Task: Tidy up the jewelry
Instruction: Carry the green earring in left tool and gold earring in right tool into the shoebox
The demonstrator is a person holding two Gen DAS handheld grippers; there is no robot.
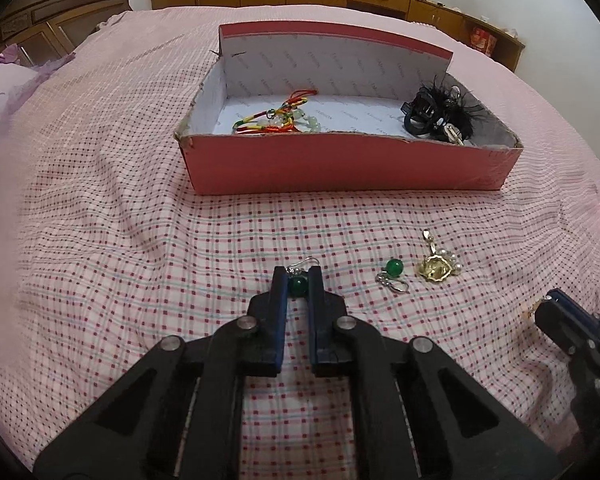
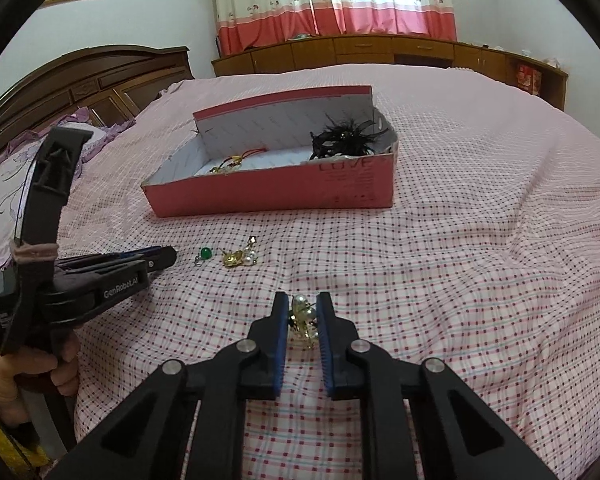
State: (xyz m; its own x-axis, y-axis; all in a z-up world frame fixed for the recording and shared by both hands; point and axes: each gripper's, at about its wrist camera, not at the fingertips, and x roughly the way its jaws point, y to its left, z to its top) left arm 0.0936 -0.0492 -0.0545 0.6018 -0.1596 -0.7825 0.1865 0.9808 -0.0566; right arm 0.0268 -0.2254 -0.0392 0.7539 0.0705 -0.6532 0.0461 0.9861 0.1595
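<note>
Both claws grip: left gripper pinches my green bead earring, right gripper the gold pearl earring; pink box lies straight ahead, nearer my left.

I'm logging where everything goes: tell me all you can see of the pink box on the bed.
The pink box is an open cardboard shoebox, white printed lining inside, lid flap standing up at the back, front rim torn. It rests on the checked bedspread. Inside lie a red-and-yellow corded bracelet at left and a black feathered hair clip at right.
</note>
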